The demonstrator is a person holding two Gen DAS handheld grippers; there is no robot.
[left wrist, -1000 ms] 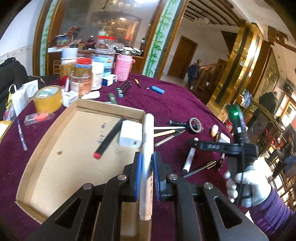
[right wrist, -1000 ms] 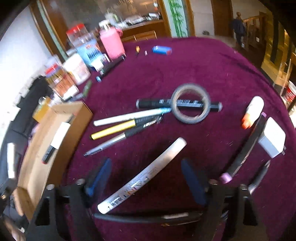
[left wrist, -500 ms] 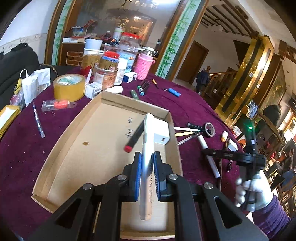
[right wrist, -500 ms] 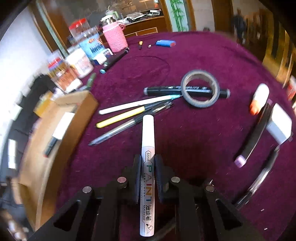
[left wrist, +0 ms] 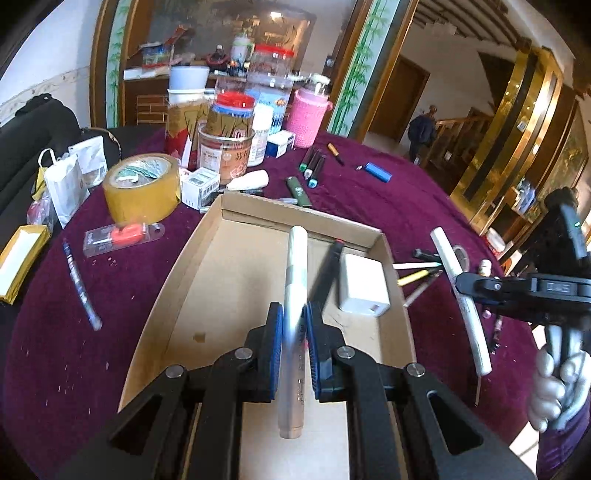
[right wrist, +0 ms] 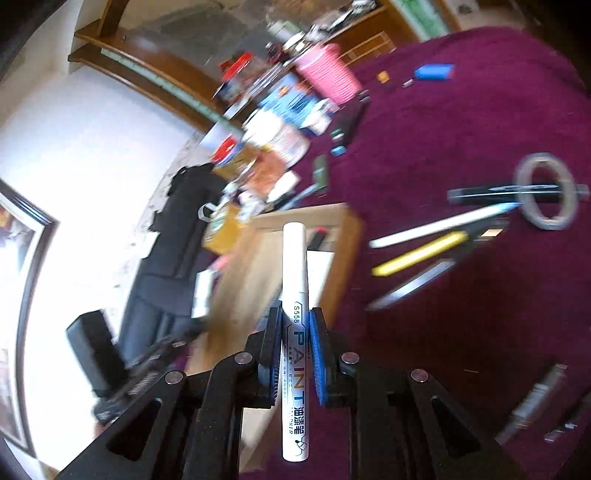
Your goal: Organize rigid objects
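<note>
A round table [left wrist: 406, 206] draped in a deep purple cloth fills the room's middle. Behind it a large mirror [left wrist: 221, 33] sits between bamboo-painted pillars [left wrist: 354, 74], against a white wall [left wrist: 55, 48]. A wooden door [left wrist: 399, 99] and gold-trimmed panels [left wrist: 517, 122] stand at right, in bright daylight.

Desk [left wrist: 399, 206]: round, covered in dark maroon cloth, flecked with pale crumbs.
Far edge: a pink knitted holder [left wrist: 308, 118] beside clear jars with red lids [left wrist: 234, 101].
Left side: a white paper bag [left wrist: 66, 184] and a black bag [left wrist: 33, 125].
Background: bamboo-painted pillar [left wrist: 354, 70], gilded panelling [left wrist: 517, 122], a wooden door [left wrist: 397, 99].
Doorway: a figure in dark clothes [left wrist: 421, 129], possibly walking away; too small to tell.
</note>
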